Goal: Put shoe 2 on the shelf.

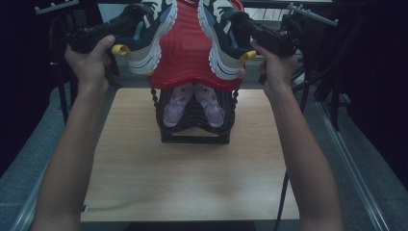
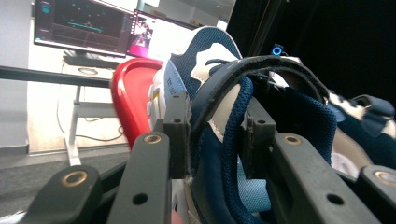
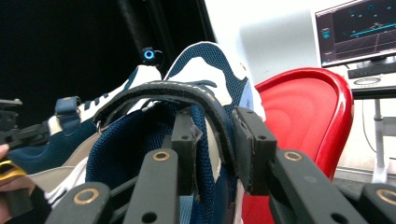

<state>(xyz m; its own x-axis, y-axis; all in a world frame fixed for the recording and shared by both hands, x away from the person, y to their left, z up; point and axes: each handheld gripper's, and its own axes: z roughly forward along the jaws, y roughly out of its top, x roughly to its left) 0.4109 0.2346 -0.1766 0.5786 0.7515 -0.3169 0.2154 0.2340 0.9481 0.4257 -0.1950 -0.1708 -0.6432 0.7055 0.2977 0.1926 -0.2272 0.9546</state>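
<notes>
I hold a pair of navy and white sneakers up in the air, soles facing outwards. My left gripper (image 1: 126, 23) is shut on the heel collar of the left sneaker (image 1: 150, 41). My right gripper (image 1: 248, 26) is shut on the heel collar of the right sneaker (image 1: 222, 45). Between the two sneakers stands the red top tier (image 1: 185, 55) of a shoe rack. In the left gripper view the jaws (image 2: 215, 135) pinch the padded collar of the sneaker (image 2: 210, 60), beside the red tier (image 2: 133, 93). In the right gripper view the jaws (image 3: 217, 144) pinch the other sneaker (image 3: 205, 70).
A black rack (image 1: 195, 132) on the wooden table (image 1: 192, 183) holds a pink pair of shoes (image 1: 175, 106) under the red tier. Dark metal stands (image 1: 308, 29) rise at both sides of the table. Monitors (image 2: 79, 23) stand behind.
</notes>
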